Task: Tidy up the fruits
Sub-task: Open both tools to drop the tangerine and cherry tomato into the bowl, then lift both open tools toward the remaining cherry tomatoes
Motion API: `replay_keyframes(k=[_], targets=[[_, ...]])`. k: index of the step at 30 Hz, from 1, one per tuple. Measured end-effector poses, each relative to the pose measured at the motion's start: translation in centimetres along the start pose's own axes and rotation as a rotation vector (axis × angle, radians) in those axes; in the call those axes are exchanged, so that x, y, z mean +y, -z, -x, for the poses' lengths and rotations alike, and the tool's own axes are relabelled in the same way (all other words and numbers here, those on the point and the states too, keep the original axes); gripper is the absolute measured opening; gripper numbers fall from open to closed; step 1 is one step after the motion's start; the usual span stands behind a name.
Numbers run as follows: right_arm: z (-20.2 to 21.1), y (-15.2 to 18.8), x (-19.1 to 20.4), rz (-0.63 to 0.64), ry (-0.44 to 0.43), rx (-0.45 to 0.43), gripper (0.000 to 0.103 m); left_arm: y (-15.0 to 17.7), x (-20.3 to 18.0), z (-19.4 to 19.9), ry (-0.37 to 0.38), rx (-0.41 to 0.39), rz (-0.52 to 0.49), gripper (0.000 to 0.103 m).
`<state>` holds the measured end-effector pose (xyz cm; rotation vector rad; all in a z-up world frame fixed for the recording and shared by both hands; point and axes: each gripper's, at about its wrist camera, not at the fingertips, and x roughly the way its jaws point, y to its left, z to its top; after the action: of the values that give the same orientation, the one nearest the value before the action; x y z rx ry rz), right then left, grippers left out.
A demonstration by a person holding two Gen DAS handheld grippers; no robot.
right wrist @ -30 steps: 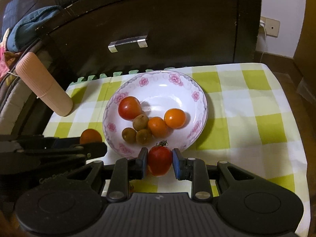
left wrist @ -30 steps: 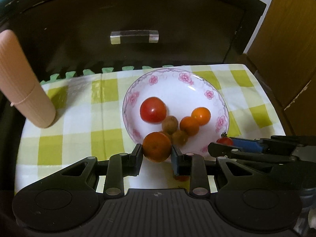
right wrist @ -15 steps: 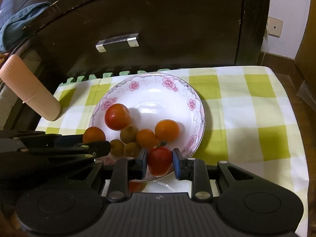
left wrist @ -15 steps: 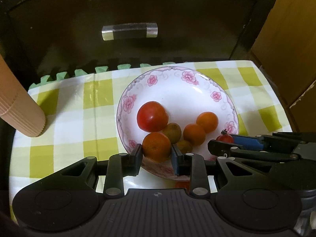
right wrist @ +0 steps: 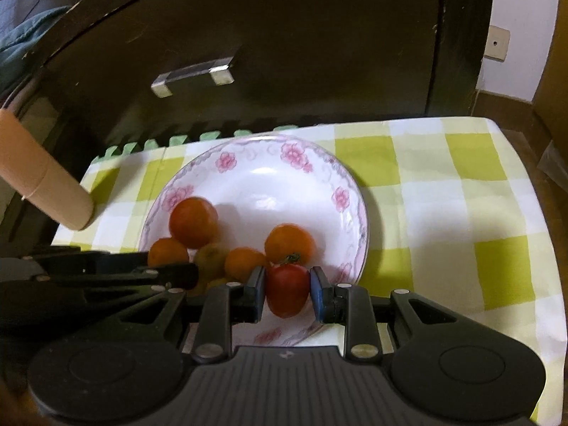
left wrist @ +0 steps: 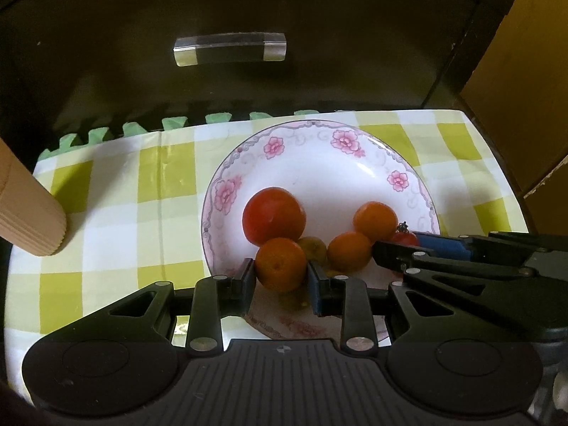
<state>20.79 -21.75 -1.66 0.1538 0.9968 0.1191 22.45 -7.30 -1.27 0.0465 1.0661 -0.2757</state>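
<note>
Fingers of the left gripper (left wrist: 280, 277) clamp an orange (left wrist: 280, 263) over the floral bowl (left wrist: 319, 149) at its 7 o'clock edge. Right gripper (right wrist: 287, 291) pinches a small tomato (right wrist: 287, 289) at 5 o'clock, beside a large tomato (left wrist: 273, 214) and two loose oranges (left wrist: 375, 216).

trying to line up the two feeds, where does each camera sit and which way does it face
Left wrist: on the left gripper, facing forward over the plate toward a dark drawer; its fingers pinch an orange, right gripper at right.
Right wrist: on the right gripper, same heading; fingers pinch a small tomato, left gripper at left.
Shared: plate, big tomato, checked cloth.
</note>
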Motion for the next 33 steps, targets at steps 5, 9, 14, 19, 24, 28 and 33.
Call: replay_keyframes(k=[5,9,14,19,24,28,33], targets=[[-0.3,-0.4,-0.3,-0.015,0.005,-0.005,0.026,-0.2,0.1,0.2,-0.005,-0.008,0.004,0.043],[-0.2,-0.6,-0.3,-0.023,0.005,-0.012,0.026,-0.3,0.2,0.5,-0.016,-0.019,0.008,0.05],[0.3,-0.7,-0.3,-0.024,0.018,-0.026,0.03,-0.4,0.1,1.1,-0.025,-0.04,0.004,0.052],[0.8,-0.8,-0.3,-0.03,0.025,-0.037,0.031,-0.5,-0.1,1.6,-0.04,-0.061,-0.005,0.056],[1.3,-0.8,-0.2,-0.034,0.028,-0.051,0.031,-0.4,-0.1,2.2,-0.048,-0.08,-0.009,0.059],[1.8,-0.9,-0.1,-0.033,0.031,-0.061,0.032,-0.2,-0.2,2.8,-0.055,-0.095,-0.017,0.06],[2.6,-0.9,0.2,-0.034,0.032,-0.077,0.032,0.1,0.0,3.9,-0.051,-0.114,-0.013,0.067]])
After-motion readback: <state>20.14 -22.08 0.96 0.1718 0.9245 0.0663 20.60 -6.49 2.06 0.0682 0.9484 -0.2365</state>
